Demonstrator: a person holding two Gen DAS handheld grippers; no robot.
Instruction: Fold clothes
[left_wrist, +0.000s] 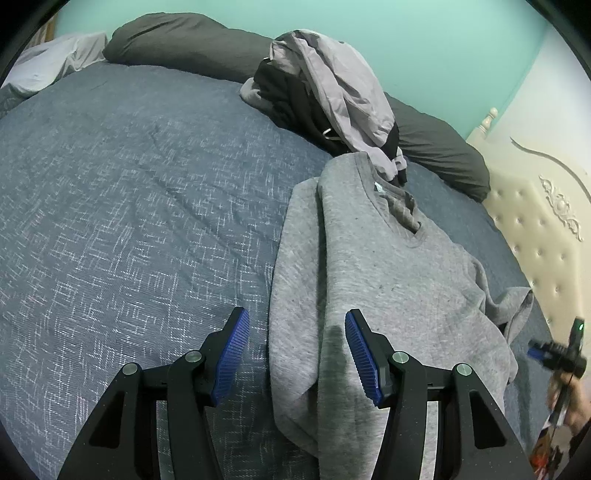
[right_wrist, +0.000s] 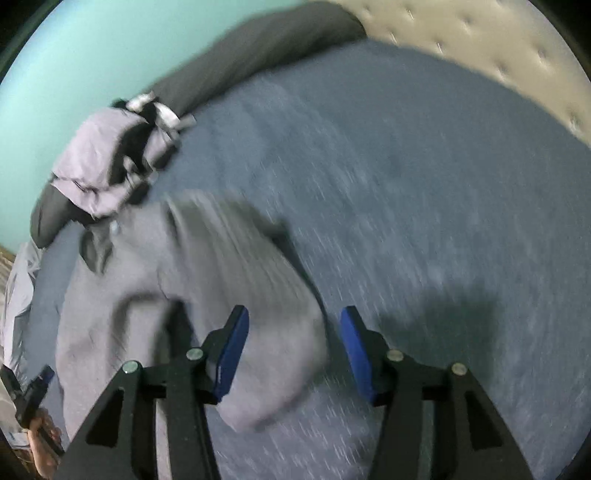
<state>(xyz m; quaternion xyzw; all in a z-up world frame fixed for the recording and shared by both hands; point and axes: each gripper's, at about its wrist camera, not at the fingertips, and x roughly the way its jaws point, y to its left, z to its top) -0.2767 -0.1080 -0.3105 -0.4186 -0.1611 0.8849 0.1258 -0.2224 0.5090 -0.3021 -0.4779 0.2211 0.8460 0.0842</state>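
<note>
**Grey sweatshirt half-folded on the bed**

Grey knit, soft and a little rumpled: the sweatshirt (left_wrist: 399, 266) lies on the blue bedspread (left_wrist: 129, 221), collar toward the far side, just beside a heap of lilac and black clothes (left_wrist: 325, 96). Its left side is already turned in as a long flap; the right sleeve lies bunched at the right edge.

The step in hand looks like the sleeve folds. The left gripper (left_wrist: 295, 354) hovers over the near hem, fingers about half open, holding nothing. The right gripper (right_wrist: 293, 354) is over the sleeve, fingers parted and not pressing it; that view is blurred. Next, I judge, the right sleeve needs laying flat across the body before the hem is brought up.
</note>
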